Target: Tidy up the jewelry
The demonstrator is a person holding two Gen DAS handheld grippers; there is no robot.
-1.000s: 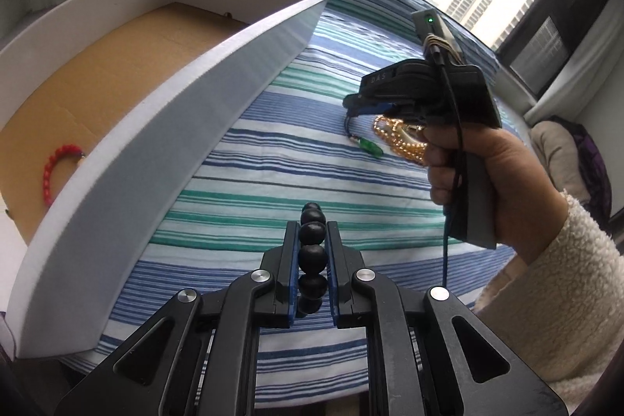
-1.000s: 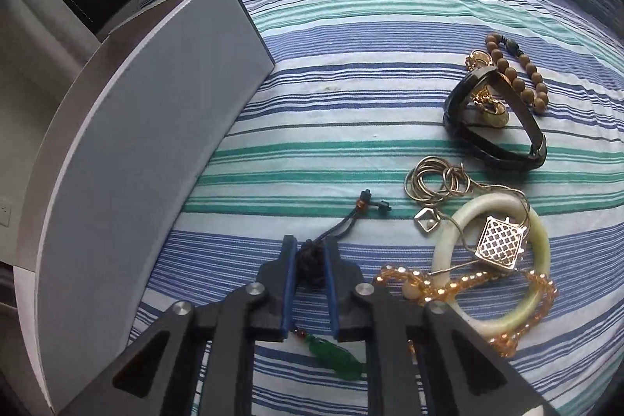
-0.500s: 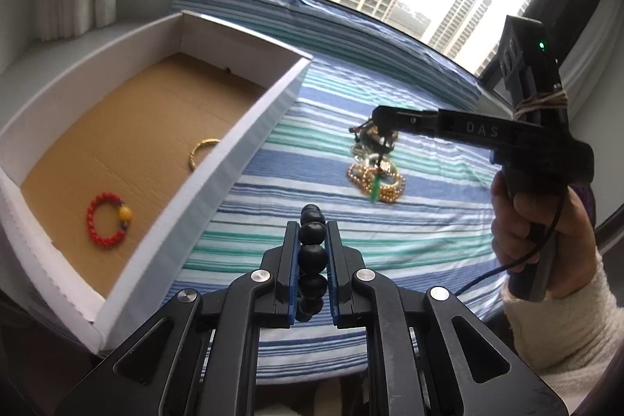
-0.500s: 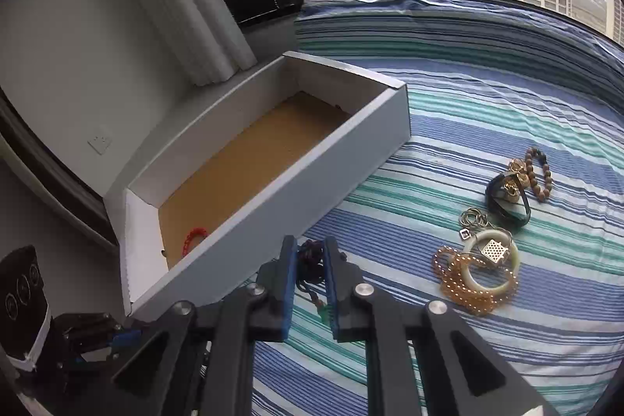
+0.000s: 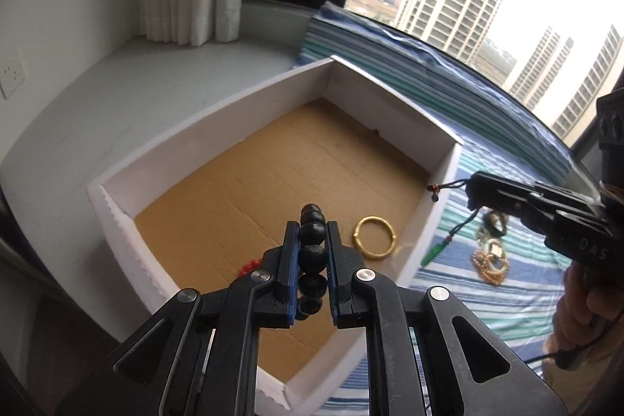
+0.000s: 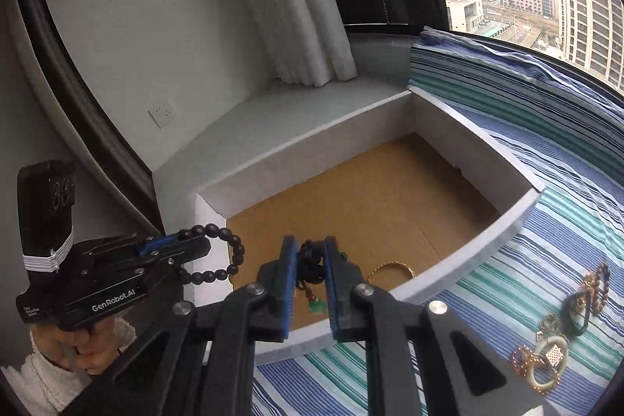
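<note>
Striped bedspread [image 6: 565, 229] by a high-rise window, white cardboard box [image 5: 444, 158] at its edge; left hand-held gripper [image 5: 311, 252] clamped on black bead bracelet [image 6: 230, 244], right hand-held gripper [image 6: 308, 273], marked "GenRobot.AI"/"DAS", pinching jade pendant cord [image 5: 454, 231], above box: light, limp, best pinched mid-strand.

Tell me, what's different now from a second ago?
Both grippers rose from the striped cloth and swung over toward the white box. The right gripper lifted the cord with the green pendant off the cloth; it now dangles at the box. The left gripper carried its black bead bracelet along. Both grips stayed shut; the remaining jewelry pile lies unmoved.
</note>
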